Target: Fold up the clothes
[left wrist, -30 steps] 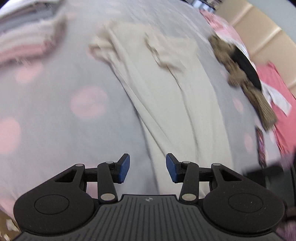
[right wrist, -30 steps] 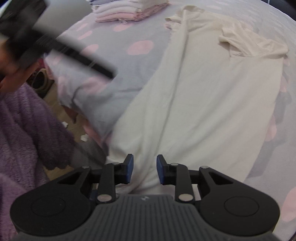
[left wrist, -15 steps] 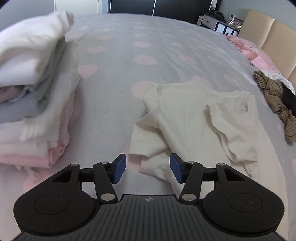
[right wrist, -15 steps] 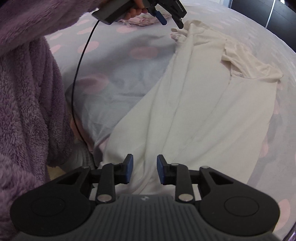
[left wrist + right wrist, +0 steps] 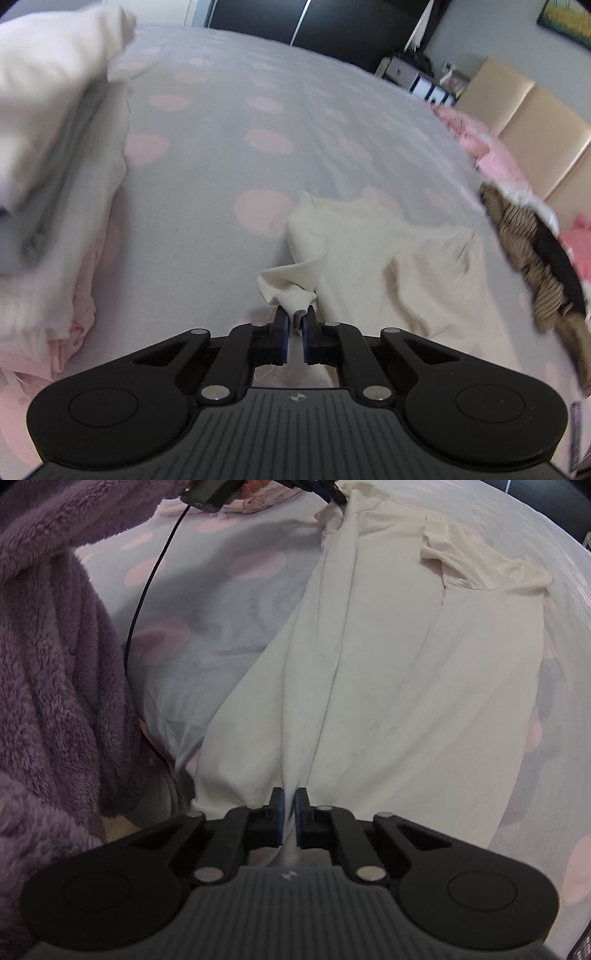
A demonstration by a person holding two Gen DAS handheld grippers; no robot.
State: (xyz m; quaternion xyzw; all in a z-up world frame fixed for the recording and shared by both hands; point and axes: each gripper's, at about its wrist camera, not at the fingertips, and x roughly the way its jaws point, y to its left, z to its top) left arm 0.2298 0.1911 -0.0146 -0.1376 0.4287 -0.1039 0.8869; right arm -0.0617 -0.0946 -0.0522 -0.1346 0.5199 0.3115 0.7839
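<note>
The bed (image 5: 229, 122), grey with pink spots, carries everything. On it the cream shirt (image 5: 399, 672) lies spread lengthwise, one sleeve turned in over its chest. Left of the shirt's collar end stands a stack of folded clothes (image 5: 55, 192); right of that end lies a striped brown garment (image 5: 524, 243). The left gripper (image 5: 294, 320) has its fingers clamped on the shirt's shoulder corner, the right gripper (image 5: 289, 808) on its hem. Judging by this, a lengthwise side fold is in hand; next, both corners should travel together across the shirt, kept taut.
</note>
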